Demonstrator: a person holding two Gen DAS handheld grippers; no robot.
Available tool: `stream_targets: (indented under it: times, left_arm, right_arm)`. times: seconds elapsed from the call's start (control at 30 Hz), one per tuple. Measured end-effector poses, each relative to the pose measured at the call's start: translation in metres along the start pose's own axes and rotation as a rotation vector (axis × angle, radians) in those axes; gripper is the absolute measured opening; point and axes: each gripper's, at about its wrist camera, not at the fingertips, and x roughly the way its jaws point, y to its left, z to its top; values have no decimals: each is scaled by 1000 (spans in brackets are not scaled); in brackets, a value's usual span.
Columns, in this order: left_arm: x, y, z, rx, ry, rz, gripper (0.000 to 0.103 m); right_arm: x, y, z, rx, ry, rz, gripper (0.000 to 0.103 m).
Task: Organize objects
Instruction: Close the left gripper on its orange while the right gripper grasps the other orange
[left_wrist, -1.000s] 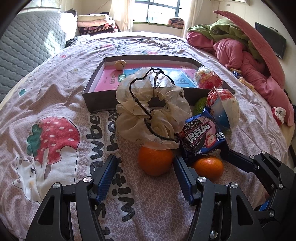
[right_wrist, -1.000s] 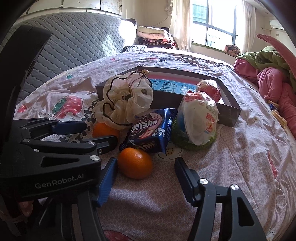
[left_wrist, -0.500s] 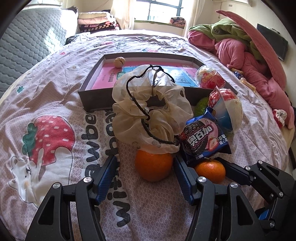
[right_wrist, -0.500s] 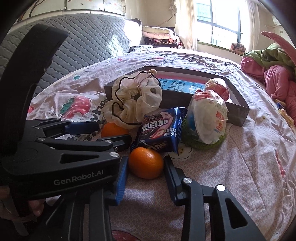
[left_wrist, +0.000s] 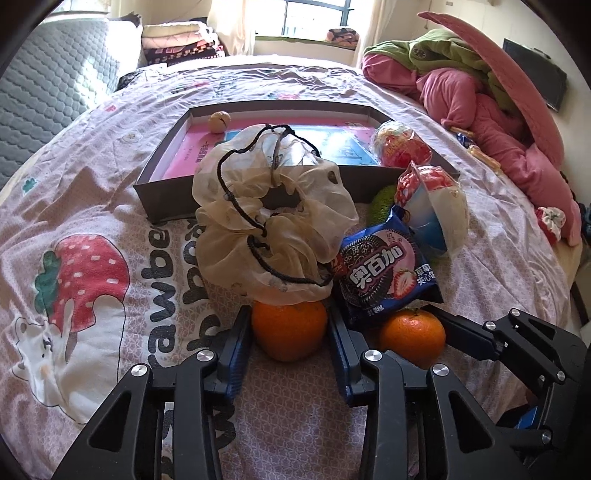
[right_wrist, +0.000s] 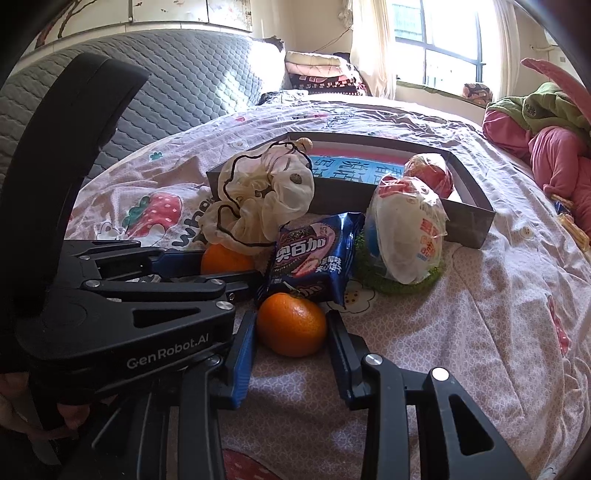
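Observation:
Two oranges lie on the bedspread in front of a grey box (left_wrist: 173, 168). My left gripper (left_wrist: 290, 325) has its fingers closed against the left orange (left_wrist: 289, 329), which sits under a cream scrunchie (left_wrist: 273, 225). My right gripper (right_wrist: 291, 326) has its fingers closed against the right orange (right_wrist: 291, 324), also seen in the left wrist view (left_wrist: 412, 338). A blue cookie packet (left_wrist: 384, 275) and a white wrapped snack (left_wrist: 439, 210) lie behind the oranges. The box holds a red wrapped ball (left_wrist: 400, 146) and a small nut (left_wrist: 220, 120).
A green scrubby pad (right_wrist: 399, 280) lies under the white snack. Pink and green bedding (left_wrist: 491, 92) is piled at the right. A grey quilted headboard (right_wrist: 177, 85) stands at the left. Folded blankets (left_wrist: 177, 44) lie at the far end.
Both grippers moved forward around their oranges and their fingers narrowed until they touch the fruit. The oranges still rest on the bed.

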Motion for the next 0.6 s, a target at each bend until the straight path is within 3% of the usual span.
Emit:
stream_targets:
  times: [0.6]
  left_arm:
    - [-29,7,-7,25,-57,-49,40]
  right_arm:
    - [-15,-8,4,-20,-41,-43,37]
